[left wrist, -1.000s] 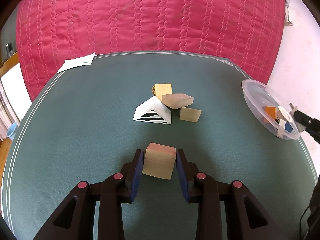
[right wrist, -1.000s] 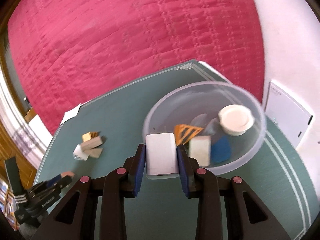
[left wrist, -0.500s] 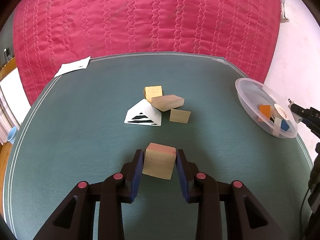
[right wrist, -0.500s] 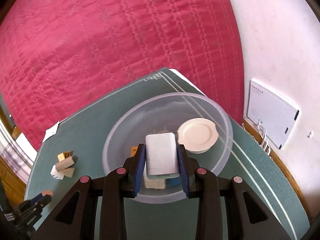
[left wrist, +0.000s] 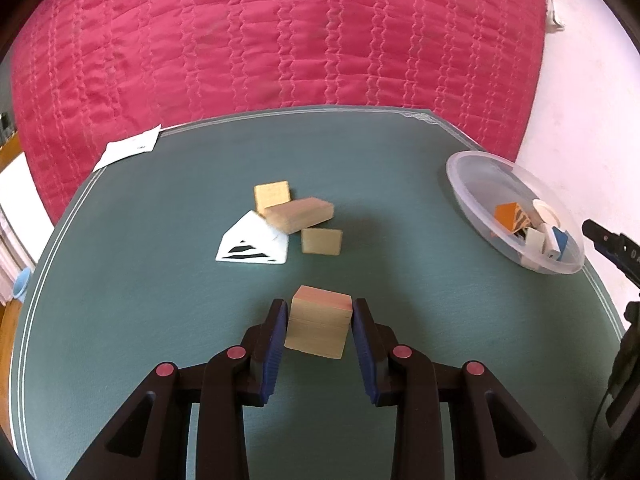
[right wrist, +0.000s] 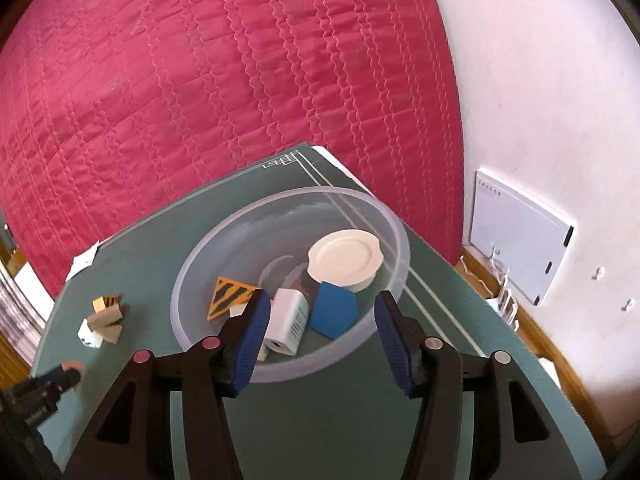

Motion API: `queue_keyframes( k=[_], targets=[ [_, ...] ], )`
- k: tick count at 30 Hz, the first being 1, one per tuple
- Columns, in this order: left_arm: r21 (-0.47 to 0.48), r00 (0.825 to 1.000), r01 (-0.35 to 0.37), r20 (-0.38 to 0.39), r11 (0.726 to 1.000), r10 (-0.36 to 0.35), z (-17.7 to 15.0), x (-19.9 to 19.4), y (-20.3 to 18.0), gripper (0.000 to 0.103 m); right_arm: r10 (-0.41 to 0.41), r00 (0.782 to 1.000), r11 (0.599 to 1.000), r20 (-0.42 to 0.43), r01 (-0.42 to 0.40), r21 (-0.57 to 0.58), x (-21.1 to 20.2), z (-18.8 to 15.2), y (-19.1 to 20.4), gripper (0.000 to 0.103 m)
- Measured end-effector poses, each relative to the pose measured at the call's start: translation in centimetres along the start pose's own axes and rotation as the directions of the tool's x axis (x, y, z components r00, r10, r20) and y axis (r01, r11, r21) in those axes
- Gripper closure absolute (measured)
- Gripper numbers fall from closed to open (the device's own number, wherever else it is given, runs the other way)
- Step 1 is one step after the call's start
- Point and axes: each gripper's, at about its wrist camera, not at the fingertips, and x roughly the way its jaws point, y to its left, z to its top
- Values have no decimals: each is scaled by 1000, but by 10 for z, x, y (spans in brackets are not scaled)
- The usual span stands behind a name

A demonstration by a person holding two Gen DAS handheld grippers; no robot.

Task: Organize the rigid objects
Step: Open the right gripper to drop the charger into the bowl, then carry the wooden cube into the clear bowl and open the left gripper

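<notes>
My left gripper (left wrist: 319, 322) is shut on a pale wooden cube (left wrist: 319, 327) with a pinkish top, held above the green mat. Beyond it lie three wooden blocks (left wrist: 299, 213) and a white striped wedge (left wrist: 253, 241). My right gripper (right wrist: 321, 316) hangs over the near rim of the clear plastic bowl (right wrist: 280, 216), its jaws opening with nothing pressed between them. A white box (right wrist: 289, 320) lies in the bowl just below the jaws, beside a blue block (right wrist: 333, 309), an orange striped wedge (right wrist: 229, 296) and a white round lid (right wrist: 345, 259).
A red quilted cover (left wrist: 280, 32) hangs behind the green mat (left wrist: 140, 300). A white paper slip (left wrist: 128, 149) lies at the mat's far left corner. A white wall box (right wrist: 520, 236) sits right of the table. The bowl (left wrist: 480, 184) stands at the mat's right edge.
My right gripper moved over the bowl, opened and let go of the white box, which now lies inside the bowl. The left gripper drifted slightly with the cube still in it.
</notes>
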Motion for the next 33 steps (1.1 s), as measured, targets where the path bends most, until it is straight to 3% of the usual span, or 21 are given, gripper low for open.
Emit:
queue_keyframes(
  k=[14, 33],
  targets=[
    [78, 999, 27, 27, 997, -30, 23, -3, -47, 68, -8, 1000, 999, -23, 9, 34, -5, -22, -21, 47],
    [161, 989, 140, 32, 977, -147, 62, 16, -128, 68, 9, 1000, 993, -18, -7, 119, -4, -26, -33, 47]
  ],
)
